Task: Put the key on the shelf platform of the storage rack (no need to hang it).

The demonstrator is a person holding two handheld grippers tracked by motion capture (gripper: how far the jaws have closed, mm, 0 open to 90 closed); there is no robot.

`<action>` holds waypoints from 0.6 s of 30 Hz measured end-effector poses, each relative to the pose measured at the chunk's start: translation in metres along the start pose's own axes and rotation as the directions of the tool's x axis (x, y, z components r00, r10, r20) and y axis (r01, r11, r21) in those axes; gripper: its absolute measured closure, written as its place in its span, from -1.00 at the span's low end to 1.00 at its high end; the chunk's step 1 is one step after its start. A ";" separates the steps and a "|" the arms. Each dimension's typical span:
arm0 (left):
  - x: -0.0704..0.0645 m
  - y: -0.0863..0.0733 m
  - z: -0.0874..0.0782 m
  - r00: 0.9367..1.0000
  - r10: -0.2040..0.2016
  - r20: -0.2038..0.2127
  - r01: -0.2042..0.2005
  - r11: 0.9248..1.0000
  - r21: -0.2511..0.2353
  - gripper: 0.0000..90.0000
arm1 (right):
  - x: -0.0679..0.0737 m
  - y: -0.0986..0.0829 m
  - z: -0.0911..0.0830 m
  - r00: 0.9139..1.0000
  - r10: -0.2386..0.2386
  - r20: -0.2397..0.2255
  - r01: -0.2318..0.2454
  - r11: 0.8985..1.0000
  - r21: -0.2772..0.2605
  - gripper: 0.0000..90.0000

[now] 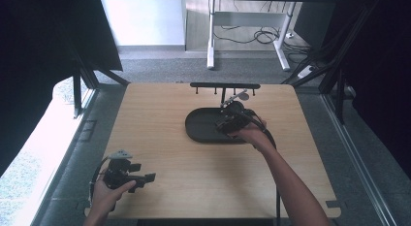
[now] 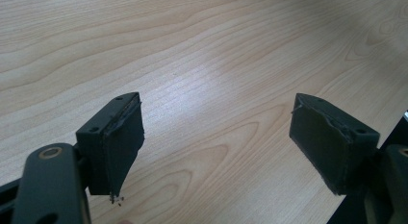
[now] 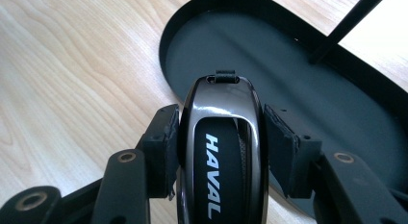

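Tray (image 3: pixel 337 104), black and oval, lies bare on the tabletop (image 1: pixel 203 177); right tool (image 3: pixel 219 137) clamps a HAVAL key fob (image 3: pixel 221 152) over its near rim. Left tool (image 2: pixel 216 142) gapes apart, holding nothing.

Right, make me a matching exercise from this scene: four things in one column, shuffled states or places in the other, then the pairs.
Things:
1. left gripper
2. right gripper
3. key fob
4. black tray

States or places:
A. lies near the table's far edge
B. lettered HAVAL
C. open over bare wood
D. shut on the key fob

Pairs: 1-C, 2-D, 3-B, 4-A
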State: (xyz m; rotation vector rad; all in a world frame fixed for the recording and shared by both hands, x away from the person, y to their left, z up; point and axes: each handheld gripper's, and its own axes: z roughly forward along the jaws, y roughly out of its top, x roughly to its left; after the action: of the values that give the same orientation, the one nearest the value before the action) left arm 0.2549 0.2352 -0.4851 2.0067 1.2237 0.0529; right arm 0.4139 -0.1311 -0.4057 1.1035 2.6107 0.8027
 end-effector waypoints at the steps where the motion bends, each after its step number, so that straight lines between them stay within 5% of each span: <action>1: 0.000 0.000 0.000 1.000 0.000 0.000 0.000 1.000 0.000 -0.56 | -0.001 0.001 0.000 1.000 0.003 0.000 -0.003 1.000 -0.002 0.10; 18: 0.001 0.000 -0.001 1.000 -0.002 -0.001 0.002 1.000 -0.002 -0.56 | -0.020 0.018 0.014 0.997 0.052 0.049 -0.052 0.999 -0.005 0.10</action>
State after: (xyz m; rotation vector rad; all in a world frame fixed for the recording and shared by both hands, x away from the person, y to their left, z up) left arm 0.2550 0.2363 -0.4850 2.0038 1.2255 0.0539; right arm 0.4441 -0.1296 -0.4085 1.1791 2.5488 0.7810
